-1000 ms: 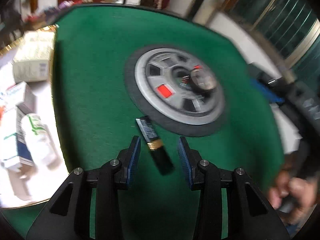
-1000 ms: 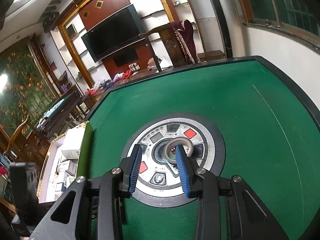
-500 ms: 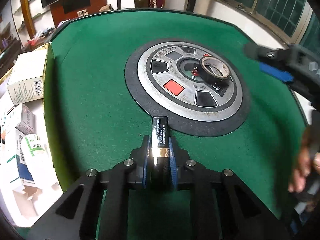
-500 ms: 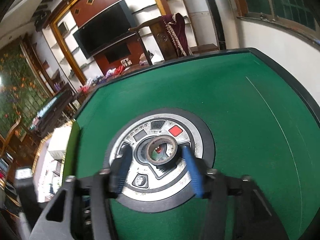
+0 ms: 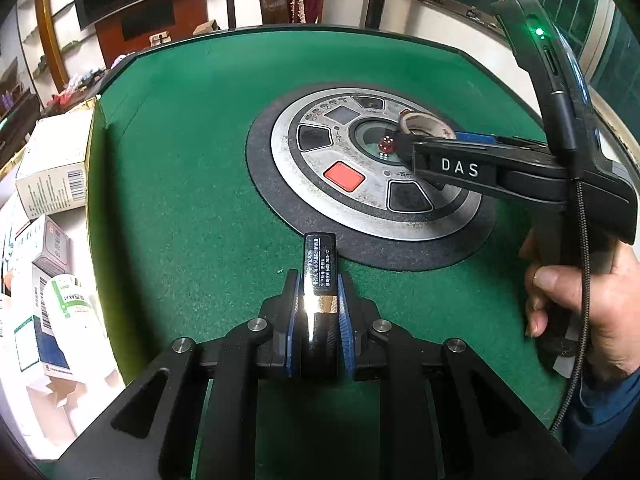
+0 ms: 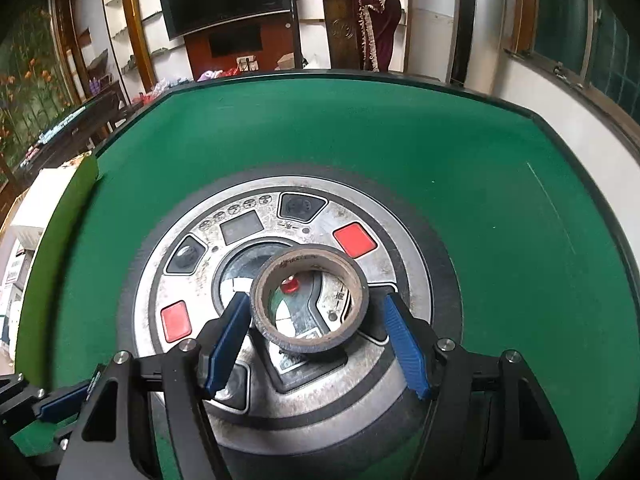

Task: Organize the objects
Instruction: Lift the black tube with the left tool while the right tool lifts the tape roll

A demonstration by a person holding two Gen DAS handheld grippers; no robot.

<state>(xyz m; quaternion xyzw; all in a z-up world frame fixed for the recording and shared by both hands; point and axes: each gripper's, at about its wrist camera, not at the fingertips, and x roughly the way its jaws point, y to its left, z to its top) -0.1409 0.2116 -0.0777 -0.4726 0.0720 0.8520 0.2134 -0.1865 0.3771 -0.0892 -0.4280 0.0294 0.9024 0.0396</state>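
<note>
A black tube with a gold band [image 5: 319, 264] lies on the green felt table [image 5: 180, 160], and my left gripper [image 5: 318, 286] is shut on it, blue pads pressing both sides. A dark roll of tape [image 6: 308, 342] sits on the centre of the round silver control panel [image 6: 372, 208]. My right gripper [image 6: 315, 306] straddles the roll with its jaws closing. A small gap still shows between each blue pad and the roll. In the left wrist view the right gripper [image 5: 424, 140] reaches in from the right to the tape roll [image 5: 424, 122], held by a person's hand [image 5: 580, 308].
Red dice [image 5: 386, 145] sit under the dome in the panel's middle. Off the table's left edge lie cardboard boxes [image 5: 52, 168] and a white bottle [image 5: 74, 312]. Beyond the far edge stand a television and wooden furniture.
My left gripper closed on the black tube. My right gripper opened, came down and forward, and now has the tape roll between its pads.
</note>
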